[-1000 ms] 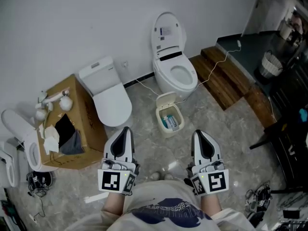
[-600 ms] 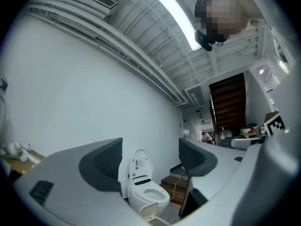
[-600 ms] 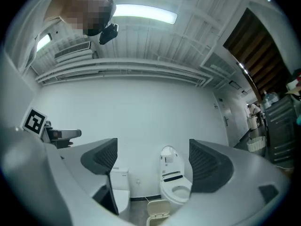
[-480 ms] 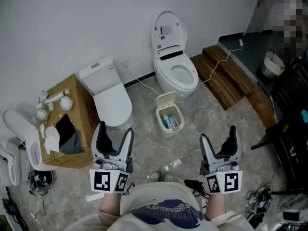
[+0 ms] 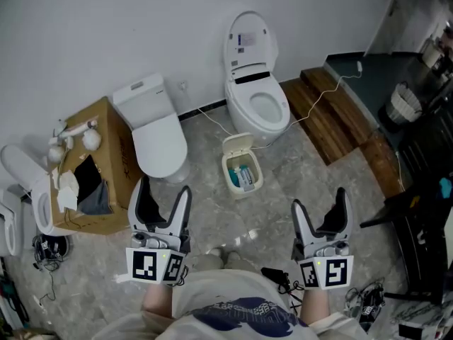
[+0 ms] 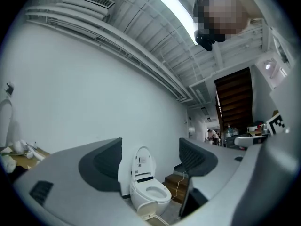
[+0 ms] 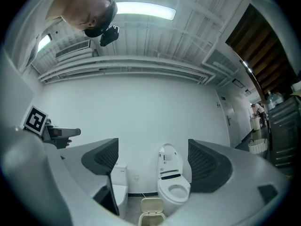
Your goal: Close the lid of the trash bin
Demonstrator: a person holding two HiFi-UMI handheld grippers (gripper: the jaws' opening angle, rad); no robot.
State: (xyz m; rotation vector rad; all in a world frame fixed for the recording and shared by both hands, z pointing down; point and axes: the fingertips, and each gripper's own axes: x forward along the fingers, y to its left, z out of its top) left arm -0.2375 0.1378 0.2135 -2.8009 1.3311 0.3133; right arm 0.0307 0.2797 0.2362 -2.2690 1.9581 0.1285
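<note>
Left claw (image 5: pixel 163 190) and right claw (image 5: pixel 319 202) hang spread and empty, with the trash bin (image 5: pixel 242 176) on the floor (image 5: pixel 212 214) well ahead between them and its lid (image 5: pixel 238 145) upright — closing it likely calls for reaching forward and tipping that lid down.

Bright, even light from ceiling strip lamp (image 6: pixel 171 7); gripper views fisheye-warped, dark corners; soft shadows.

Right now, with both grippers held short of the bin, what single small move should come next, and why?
Probably reach the right gripper forward toward the trash bin. Its lid stands open on the far side, both grippers are open and empty, and the left gripper is no nearer.
</note>
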